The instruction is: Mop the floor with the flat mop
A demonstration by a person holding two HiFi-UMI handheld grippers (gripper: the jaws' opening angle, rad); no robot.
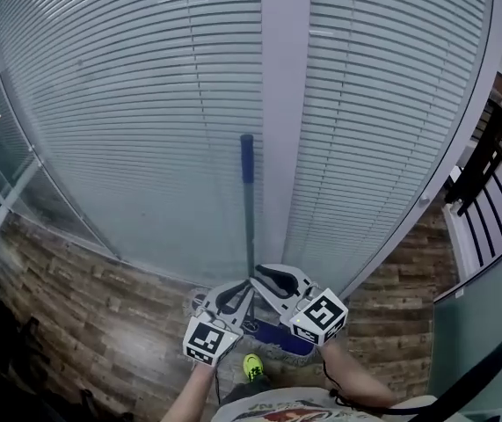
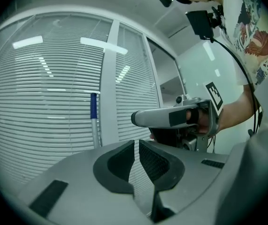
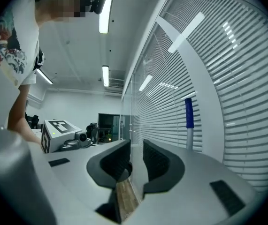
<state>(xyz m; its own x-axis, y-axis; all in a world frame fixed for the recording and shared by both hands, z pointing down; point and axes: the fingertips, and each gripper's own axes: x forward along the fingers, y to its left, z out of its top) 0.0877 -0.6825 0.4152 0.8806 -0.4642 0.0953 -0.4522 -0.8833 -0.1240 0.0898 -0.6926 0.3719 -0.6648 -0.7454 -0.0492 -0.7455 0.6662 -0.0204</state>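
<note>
Mop [image 1: 248,222]: prob. light, stiff pole, smooth; take mid-shaft, hands spaced. L gripper [image 2: 136,147] + R gripper [image 3: 136,150] closed, empty.

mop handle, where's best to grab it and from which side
Take the mop handle on its grey shaft, just below the blue sleeve. It stands nearly upright against the pillar between the blinds, so its far side is blocked. Probably best to come in level from the room side and close across the shaft.
</note>
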